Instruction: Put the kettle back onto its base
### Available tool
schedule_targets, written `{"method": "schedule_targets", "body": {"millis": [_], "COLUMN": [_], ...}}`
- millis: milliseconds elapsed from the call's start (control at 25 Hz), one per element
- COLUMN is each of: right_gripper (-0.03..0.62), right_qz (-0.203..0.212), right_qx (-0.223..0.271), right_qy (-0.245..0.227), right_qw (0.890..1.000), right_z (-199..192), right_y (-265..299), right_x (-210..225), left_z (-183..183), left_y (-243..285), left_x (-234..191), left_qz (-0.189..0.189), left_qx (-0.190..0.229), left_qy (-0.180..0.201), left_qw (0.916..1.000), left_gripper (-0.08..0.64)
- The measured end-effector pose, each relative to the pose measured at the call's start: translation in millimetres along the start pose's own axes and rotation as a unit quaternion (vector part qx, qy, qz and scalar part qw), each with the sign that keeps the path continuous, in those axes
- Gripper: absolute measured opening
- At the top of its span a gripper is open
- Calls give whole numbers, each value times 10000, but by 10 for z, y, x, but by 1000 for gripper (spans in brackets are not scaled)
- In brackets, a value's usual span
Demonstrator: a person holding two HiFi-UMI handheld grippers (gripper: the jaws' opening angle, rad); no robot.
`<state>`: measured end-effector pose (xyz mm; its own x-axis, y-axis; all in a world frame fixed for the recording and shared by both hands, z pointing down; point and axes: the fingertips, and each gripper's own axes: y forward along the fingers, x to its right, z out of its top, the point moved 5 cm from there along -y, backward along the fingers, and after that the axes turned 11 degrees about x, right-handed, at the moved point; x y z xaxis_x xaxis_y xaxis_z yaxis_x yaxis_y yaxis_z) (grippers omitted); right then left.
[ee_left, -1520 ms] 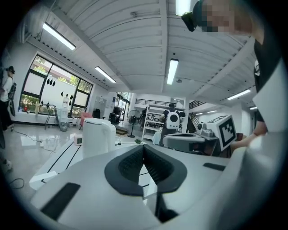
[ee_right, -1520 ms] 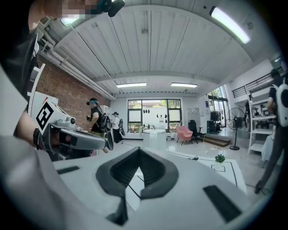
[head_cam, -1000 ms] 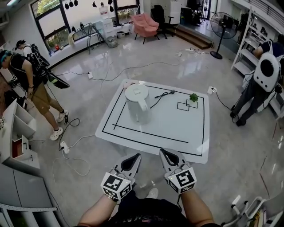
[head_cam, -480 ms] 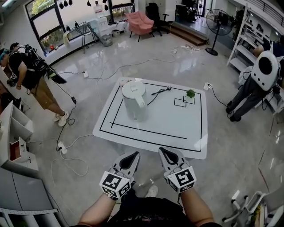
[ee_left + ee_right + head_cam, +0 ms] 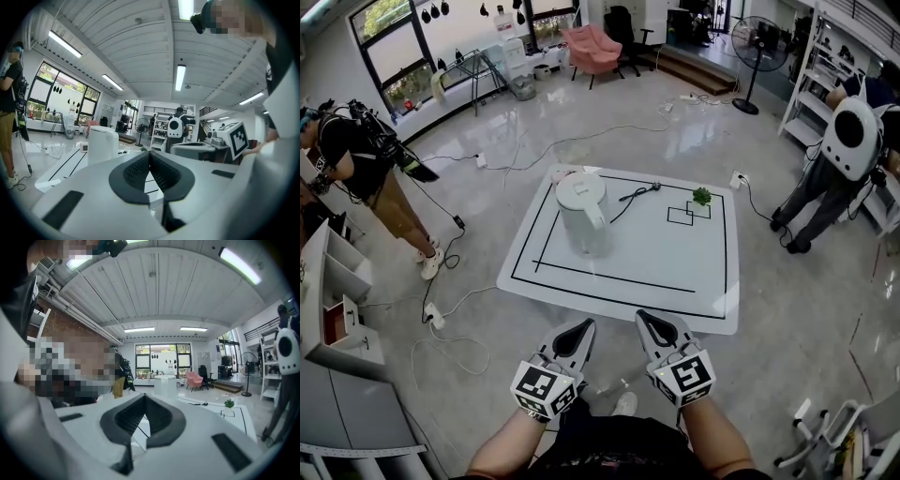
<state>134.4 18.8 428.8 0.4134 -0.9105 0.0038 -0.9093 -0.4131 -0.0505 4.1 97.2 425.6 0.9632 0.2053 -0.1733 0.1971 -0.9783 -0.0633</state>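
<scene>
A white kettle [image 5: 583,211] stands upright on the far left part of a low white table [image 5: 675,272] marked with black lines. It also shows in the left gripper view as the kettle [image 5: 103,143], and far off in the right gripper view as the kettle [image 5: 165,384]. A black cord [image 5: 636,196] lies from its foot toward the table's far middle. I cannot make out a separate base. My left gripper [image 5: 579,330] and right gripper [image 5: 649,322] hang side by side short of the table's near edge, both shut and empty, with the jaws closed together in both gripper views.
A small green plant [image 5: 702,196] sits by two drawn squares at the table's far right. Cables and power strips trail over the floor [image 5: 441,309]. One person [image 5: 356,159] stands at the left, another [image 5: 844,141] at the right by shelves. A fan [image 5: 761,47] stands behind.
Both grippers kept still and stayed shut. The head view shifted slightly, so the table sits a little higher in the picture. The person at the left stepped further left.
</scene>
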Motion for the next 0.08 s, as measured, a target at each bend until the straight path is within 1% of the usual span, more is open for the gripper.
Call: {"method": "schedule_targets", "body": {"millis": [80], "right_gripper": [1], "right_qz": [-2], "right_qx": [-47], "right_qy": [-3], "right_qw": [10000], "right_z": [-19], "right_y": [-6], "right_x": [9], "left_z": [-10], "left_y": [6], "left_x": [8], "left_qz": [-5], "left_qx": [-10], "left_qy": [-4], "left_qw": [10000], "left_gripper": [5]}}
